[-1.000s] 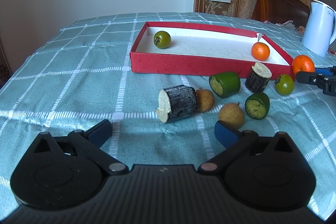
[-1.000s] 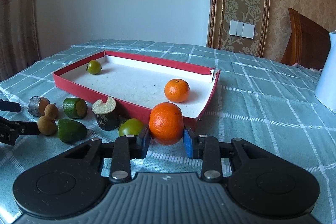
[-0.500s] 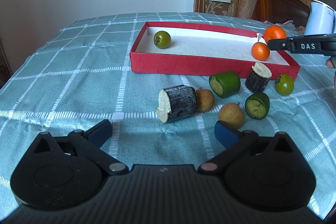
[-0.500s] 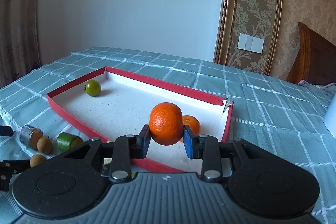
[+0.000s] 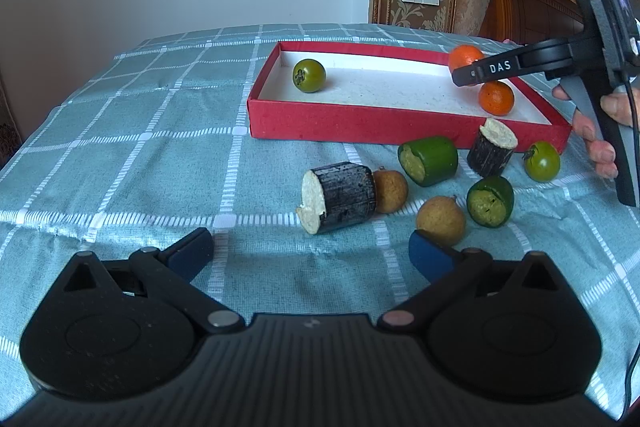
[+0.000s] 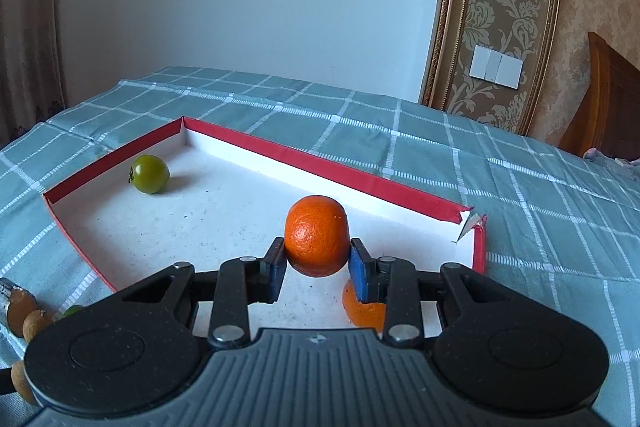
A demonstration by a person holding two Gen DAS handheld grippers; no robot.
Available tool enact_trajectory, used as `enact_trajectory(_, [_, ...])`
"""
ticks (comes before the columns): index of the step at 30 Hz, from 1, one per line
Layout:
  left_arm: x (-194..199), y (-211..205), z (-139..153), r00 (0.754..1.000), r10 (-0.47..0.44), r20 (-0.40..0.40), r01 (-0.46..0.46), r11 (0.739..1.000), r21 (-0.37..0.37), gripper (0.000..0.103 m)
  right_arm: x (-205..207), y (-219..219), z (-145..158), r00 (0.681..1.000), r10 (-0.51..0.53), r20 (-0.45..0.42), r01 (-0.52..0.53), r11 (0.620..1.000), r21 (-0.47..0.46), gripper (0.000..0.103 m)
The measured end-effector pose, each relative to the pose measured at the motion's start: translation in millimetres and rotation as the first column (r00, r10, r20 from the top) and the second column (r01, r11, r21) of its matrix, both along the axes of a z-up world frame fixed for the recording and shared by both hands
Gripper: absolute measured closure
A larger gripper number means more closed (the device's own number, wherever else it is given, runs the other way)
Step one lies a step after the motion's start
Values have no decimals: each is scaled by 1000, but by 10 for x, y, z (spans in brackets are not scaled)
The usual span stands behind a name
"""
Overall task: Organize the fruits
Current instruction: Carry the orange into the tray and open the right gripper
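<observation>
My right gripper is shut on an orange and holds it above the right end of the red tray. In the left wrist view the orange shows above the tray. A second orange and a green tomato lie in the tray. My left gripper is open and empty, low over the cloth. In front of it lie a dark cut log piece, two brown round fruits, two green cut pieces, a dark stub and a green tomato.
The table has a teal checked cloth. A wooden chair stands behind the table at the right. A wall runs along the far edge.
My right gripper lifted the orange from the cloth beside the tray and carried it over the tray's right end. My left gripper has stayed still.
</observation>
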State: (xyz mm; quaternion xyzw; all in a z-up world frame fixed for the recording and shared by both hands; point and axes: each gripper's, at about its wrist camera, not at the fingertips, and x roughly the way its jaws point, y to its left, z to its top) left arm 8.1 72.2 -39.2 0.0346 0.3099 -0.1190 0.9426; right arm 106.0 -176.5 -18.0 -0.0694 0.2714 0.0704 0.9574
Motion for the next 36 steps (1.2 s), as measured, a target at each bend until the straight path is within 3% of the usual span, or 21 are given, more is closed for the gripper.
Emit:
enact_trajectory(9, [0, -1, -2, 1000, 0, 0, 0, 1000, 0, 0, 365, 103, -153, 997, -31, -76, 28, 999, -31, 70])
enact_trajectory(28, [0, -2, -4, 1000, 0, 1, 0, 1000, 1, 0, 379, 130, -150, 995, -50, -85, 46, 998, -51, 70])
enact_trajectory(34, [0, -2, -4, 1000, 0, 1, 0, 1000, 1, 0, 291, 138, -147, 996, -52, -67, 48, 997, -67, 60])
enact_trajectory(36, [1, -2, -3, 1000, 0, 1, 0, 1000, 1, 0, 247, 136, -147, 997, -53, -53, 49, 996, -75, 48])
